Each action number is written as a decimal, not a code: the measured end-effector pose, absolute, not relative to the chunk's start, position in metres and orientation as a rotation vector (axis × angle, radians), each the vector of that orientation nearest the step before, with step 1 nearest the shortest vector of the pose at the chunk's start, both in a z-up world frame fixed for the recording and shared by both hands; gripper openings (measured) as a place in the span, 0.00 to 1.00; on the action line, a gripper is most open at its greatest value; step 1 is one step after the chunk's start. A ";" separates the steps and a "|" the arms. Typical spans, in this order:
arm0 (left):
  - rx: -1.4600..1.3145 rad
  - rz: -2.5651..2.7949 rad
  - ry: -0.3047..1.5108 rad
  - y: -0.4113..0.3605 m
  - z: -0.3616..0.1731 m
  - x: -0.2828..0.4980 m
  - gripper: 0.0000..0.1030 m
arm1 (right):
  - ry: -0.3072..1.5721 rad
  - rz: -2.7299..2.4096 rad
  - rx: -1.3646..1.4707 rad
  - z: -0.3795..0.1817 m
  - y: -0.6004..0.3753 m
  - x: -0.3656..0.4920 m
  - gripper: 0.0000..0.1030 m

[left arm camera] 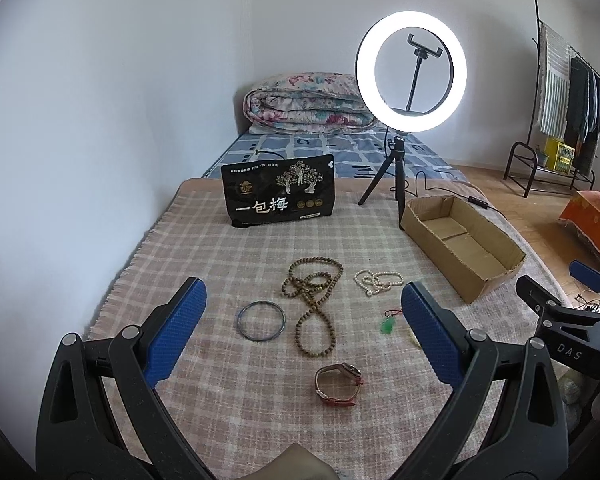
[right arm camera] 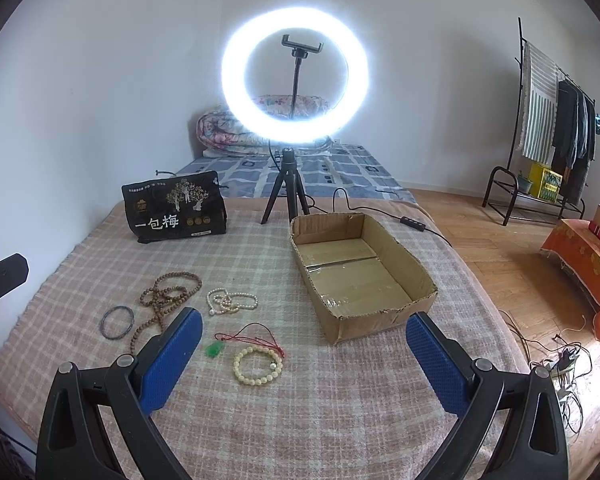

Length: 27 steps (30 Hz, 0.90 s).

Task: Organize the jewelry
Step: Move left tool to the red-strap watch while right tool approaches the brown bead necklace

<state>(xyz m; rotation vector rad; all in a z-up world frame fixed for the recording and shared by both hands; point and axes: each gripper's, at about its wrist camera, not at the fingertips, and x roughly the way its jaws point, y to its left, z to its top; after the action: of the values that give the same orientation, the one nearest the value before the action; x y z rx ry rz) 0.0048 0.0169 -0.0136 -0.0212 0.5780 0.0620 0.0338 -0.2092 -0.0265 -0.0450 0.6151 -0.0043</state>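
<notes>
Jewelry lies on a checked blanket [left arm camera: 240, 264]. In the left wrist view: a long brown bead necklace [left arm camera: 314, 300], a dark bangle [left arm camera: 261, 321], a pearl necklace [left arm camera: 378, 281], a green pendant [left arm camera: 387, 326] and a red-strap watch [left arm camera: 338, 384]. My left gripper [left arm camera: 304, 316] is open and empty above them. In the right wrist view: a cream bead bracelet [right arm camera: 257, 365], the green pendant on a red cord [right arm camera: 216, 349], the pearl necklace [right arm camera: 231, 301] and the brown bead necklace [right arm camera: 168, 300]. My right gripper [right arm camera: 304, 344] is open and empty, near an open, empty cardboard box [right arm camera: 416, 268].
A lit ring light on a tripod [right arm camera: 294, 88] and a black snack bag [right arm camera: 176, 212] stand at the back of the blanket. The light's cable [right arm camera: 412, 222] runs behind the box. A clothes rack [right arm camera: 548, 128] stands on the wooden floor at right.
</notes>
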 end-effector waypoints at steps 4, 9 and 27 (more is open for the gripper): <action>-0.023 0.099 0.597 0.030 -0.022 0.010 0.97 | 0.636 0.024 -0.039 -0.034 -0.205 0.042 1.00; -0.036 0.116 0.641 0.049 -0.035 0.019 0.97 | 0.646 0.062 -0.040 -0.043 -0.200 0.052 1.00; -0.114 0.035 0.793 0.072 -0.077 0.041 0.80 | 0.757 0.210 -0.069 -0.079 -0.159 0.115 0.95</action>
<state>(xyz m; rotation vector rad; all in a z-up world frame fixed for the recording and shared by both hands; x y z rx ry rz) 0.0411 0.0721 -0.0773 -0.1136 0.7931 0.0349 0.1152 -0.1588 -0.0785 -0.0693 0.7574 0.2098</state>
